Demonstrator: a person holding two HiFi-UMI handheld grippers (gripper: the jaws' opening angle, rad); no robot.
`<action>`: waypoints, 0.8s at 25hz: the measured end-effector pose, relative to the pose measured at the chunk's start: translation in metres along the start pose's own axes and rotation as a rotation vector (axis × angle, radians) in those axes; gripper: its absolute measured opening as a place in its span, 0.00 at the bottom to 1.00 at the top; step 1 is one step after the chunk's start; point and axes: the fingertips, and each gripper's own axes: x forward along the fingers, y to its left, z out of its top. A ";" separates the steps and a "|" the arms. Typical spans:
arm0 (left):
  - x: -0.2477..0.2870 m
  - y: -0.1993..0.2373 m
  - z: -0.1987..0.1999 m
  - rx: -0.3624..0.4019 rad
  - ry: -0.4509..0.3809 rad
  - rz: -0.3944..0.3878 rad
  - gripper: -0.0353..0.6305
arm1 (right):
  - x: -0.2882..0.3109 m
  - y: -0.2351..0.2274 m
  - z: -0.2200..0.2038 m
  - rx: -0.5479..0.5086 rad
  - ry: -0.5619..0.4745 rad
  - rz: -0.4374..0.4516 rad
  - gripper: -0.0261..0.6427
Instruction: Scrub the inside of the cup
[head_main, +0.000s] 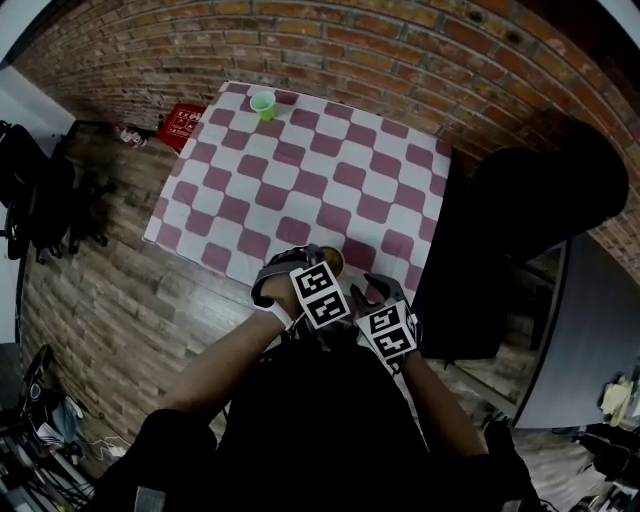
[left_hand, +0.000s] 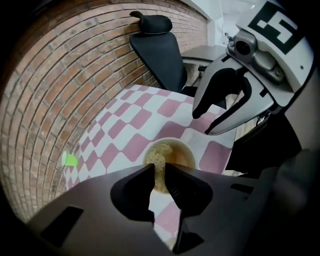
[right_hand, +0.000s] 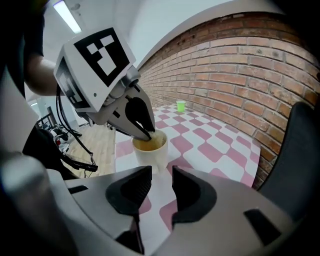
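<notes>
A cream cup (left_hand: 186, 150) stands on the pink-and-white checked tablecloth (head_main: 300, 170), close to the table's near edge. My left gripper (left_hand: 160, 172) is shut on a yellowish scrub pad (left_hand: 159, 159), and the pad reaches down into the cup's mouth. In the right gripper view the left gripper's fingertips (right_hand: 145, 132) sit at the rim of the cup (right_hand: 150, 150). My right gripper (right_hand: 161, 176) hovers just short of the cup with a gap between its jaws and nothing in them. In the head view both grippers' marker cubes hide most of the cup (head_main: 334, 262).
A small green cup (head_main: 264, 104) stands at the table's far end. A black chair (left_hand: 160, 45) is by the table's right side, against the brick wall. A red box (head_main: 183, 124) lies on the floor at the far left. Cables and dark gear line the left.
</notes>
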 end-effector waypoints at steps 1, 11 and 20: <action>-0.005 0.002 0.000 0.024 0.000 0.023 0.16 | 0.000 0.000 0.000 0.002 -0.002 -0.001 0.25; -0.122 0.057 0.010 0.063 -0.163 0.341 0.16 | -0.002 -0.009 0.001 0.034 -0.012 -0.015 0.25; -0.096 0.017 0.021 0.266 -0.249 0.026 0.16 | -0.003 -0.002 0.003 0.029 -0.016 -0.002 0.25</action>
